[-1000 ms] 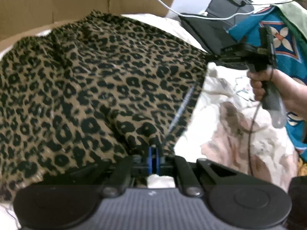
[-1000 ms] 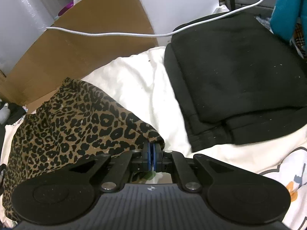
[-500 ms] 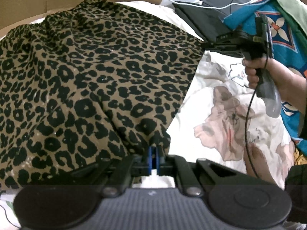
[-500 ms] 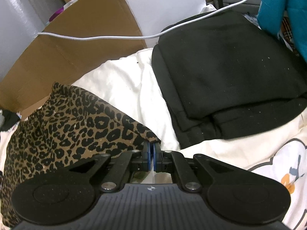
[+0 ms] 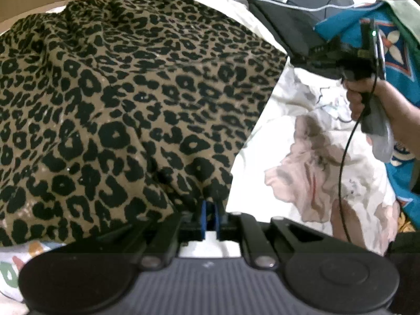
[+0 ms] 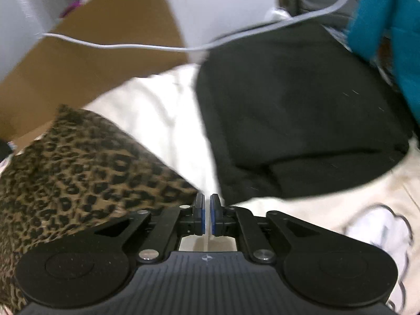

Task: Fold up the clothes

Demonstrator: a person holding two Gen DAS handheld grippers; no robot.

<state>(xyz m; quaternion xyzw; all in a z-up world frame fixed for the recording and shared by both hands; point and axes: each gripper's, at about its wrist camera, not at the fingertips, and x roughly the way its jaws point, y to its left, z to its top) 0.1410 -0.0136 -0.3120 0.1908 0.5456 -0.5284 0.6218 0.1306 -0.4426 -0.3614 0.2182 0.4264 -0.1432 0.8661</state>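
Showing a leopard-print skirt [image 5: 126, 99] lying spread over a white bed [image 6: 162, 110], rumpled into soft ridges, with its near right corner ending just at the tips of the left claw [image 5: 210, 207]. Having just been opening, with a narrow gap now showing between the blue pads and the corner of the skirt sitting at that gap, seemingly no longer pinched.

Showing, from the other camera, the right claw [image 6: 207, 210] parted by only a sliver and holding nothing, with the far right corner of the skirt lying just beside its left pad. Being held by a hand [image 5: 367, 99] gripping the handle, a black cord hanging below it.

Judging the fabric to be thin, light and limp: likely draping and sliding readily, and needing two holds to stay flat. Suggesting pinching the hemmed corners or the straight right edge, not the loose middle, where only a bunch would come up.

Lying beyond, near the skirt but apart from it, a folded black garment [image 6: 302, 110]. Standing behind the bed, brown cardboard [image 6: 92, 65], with a white cable [image 6: 131, 46] crossing in front of it and teal cloth [image 6: 393, 26] hanging at the right.
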